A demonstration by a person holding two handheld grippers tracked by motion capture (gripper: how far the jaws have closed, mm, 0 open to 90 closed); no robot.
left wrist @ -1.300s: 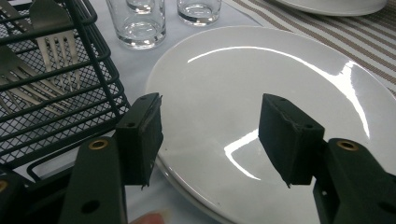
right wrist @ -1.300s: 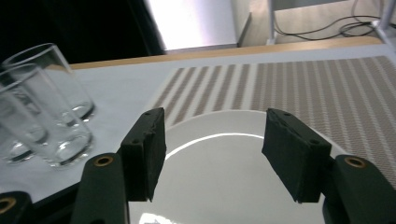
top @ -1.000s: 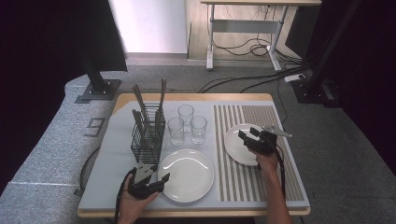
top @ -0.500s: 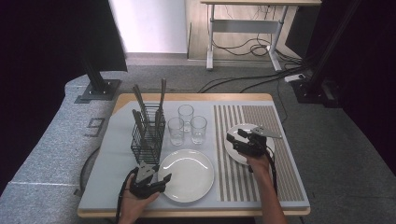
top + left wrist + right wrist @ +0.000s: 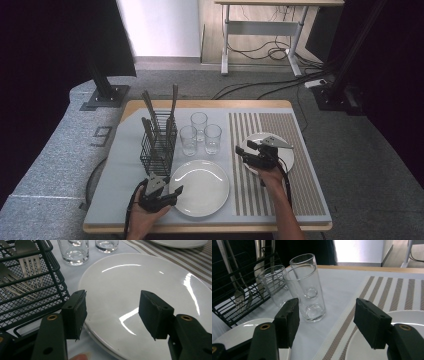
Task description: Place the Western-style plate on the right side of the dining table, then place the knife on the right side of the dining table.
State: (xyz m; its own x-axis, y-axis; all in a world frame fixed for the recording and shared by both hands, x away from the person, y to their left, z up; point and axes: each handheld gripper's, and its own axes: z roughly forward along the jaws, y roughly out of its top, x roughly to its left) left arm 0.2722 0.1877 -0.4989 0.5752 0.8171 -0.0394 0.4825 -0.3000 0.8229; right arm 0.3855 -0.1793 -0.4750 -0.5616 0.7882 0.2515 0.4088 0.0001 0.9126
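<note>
While both empty: left claw (image 5: pixel 170 192) apart over plate (image 5: pixel 200 187); right claw (image 5: pixel 243 152) apart near glasses (image 5: pixel 212 138).

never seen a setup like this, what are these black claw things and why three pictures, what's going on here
The black claws are hand-held grippers: a person holds one in each hand, and each has two padded jaws. There is no robot arm.

The high view comes from a camera above the table. In it the left gripper sits at the near edge of the big white plate, and the right gripper hovers over the striped placemat, where a smaller plate lies.

The other two pictures come from cameras riding on the grippers, each looking along its own jaws. The left gripper view looks over the big plate, with its edge between open jaws that do not pinch it. The right gripper view looks toward three empty glasses.

A black wire basket holds cutlery, forks among it. Both grippers are open and hold nothing.
</note>
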